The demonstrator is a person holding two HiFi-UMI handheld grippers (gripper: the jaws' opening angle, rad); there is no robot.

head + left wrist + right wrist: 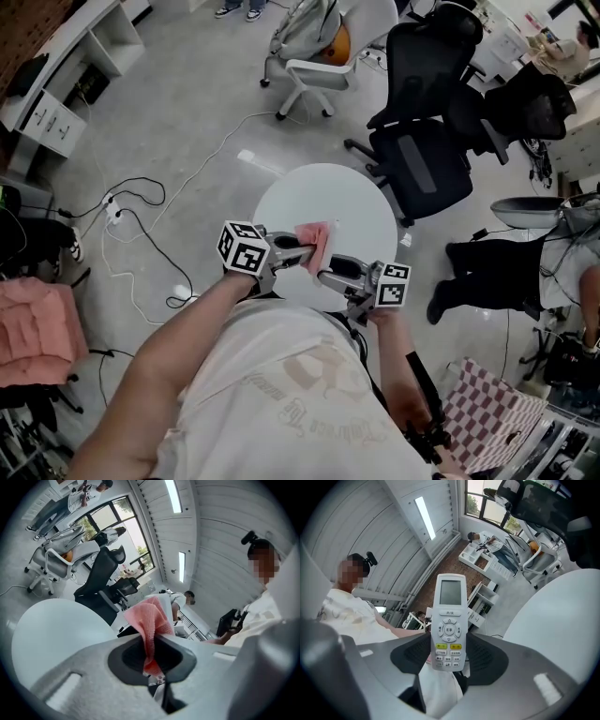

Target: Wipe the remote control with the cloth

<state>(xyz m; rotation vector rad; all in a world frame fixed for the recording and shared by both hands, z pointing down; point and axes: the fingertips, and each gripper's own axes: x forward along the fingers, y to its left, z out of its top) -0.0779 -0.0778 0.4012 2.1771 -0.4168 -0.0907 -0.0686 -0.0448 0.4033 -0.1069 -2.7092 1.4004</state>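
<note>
Head view: you hold both tongs over the near edge of the round white table. Your left tongs are clenched on the pink cloth, which bunches up out of the jaws. Your right tongs are clamped on the lower end of the white remote control. In the right gripper view its screen and buttons face the camera. From above the cloth sits just beside the right tongs' tips, and you cannot make out the remote there.

A black office chair crowds the table's far right edge, and a white chair stands farther off. White cables trail across the floor to the left. A white shelf unit at the far left has dark things in its open compartments.
</note>
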